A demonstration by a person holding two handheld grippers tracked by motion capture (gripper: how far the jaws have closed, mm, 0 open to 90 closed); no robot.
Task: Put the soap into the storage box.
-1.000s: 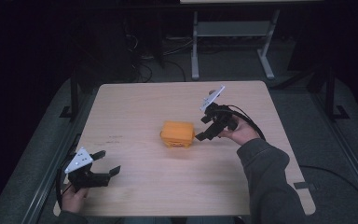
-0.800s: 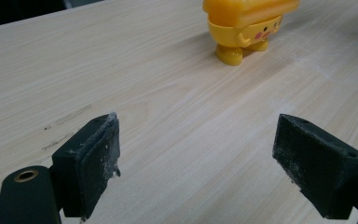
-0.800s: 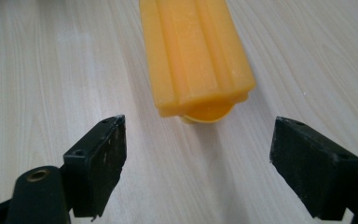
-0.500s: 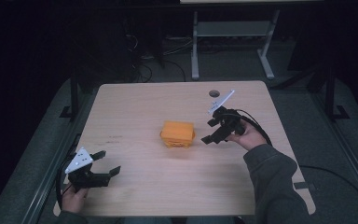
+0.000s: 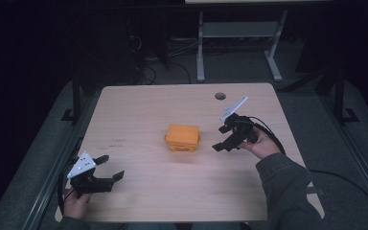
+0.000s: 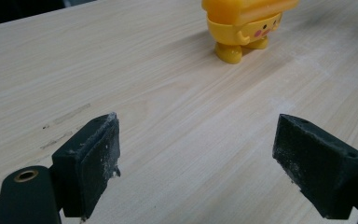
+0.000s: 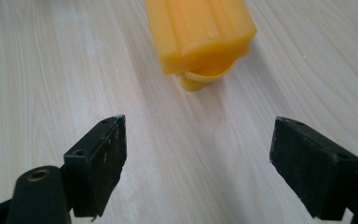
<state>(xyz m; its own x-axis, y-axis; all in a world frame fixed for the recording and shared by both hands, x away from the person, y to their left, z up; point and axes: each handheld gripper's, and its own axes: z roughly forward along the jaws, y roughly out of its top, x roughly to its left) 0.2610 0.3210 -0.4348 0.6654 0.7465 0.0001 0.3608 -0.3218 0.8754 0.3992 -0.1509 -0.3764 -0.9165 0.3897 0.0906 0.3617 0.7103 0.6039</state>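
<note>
Toy, yellow-orange and blocky, is sitting near the middle of the worktop, standing free with nothing touching it. From the high view its face and feet are hard to make out; it is reading as a small block with a lighter rim below. In the left gripper view the toy is getting cut off at the top edge, with two stubby feet and a pink cheek spot showing. In the right gripper view the toy is also running off the top edge, so its full shape is staying unclear.

Right gripper is hovering just beside the toy on its right, jaws spread wide, holding nothing; bare wood is showing between gripper and toy. The person's right hand is partly hiding its body. Left gripper is sitting near the near-left corner of the worktop, well apart from the toy, jaws also spread wide and gripping nothing; the hand behind it is being cropped by the bottom edge.

Room around the toy is lying open on all sides. A round hole is sitting near the far edge. Beyond the worktop the room is too dark to read, apart from a pale metal frame.
</note>
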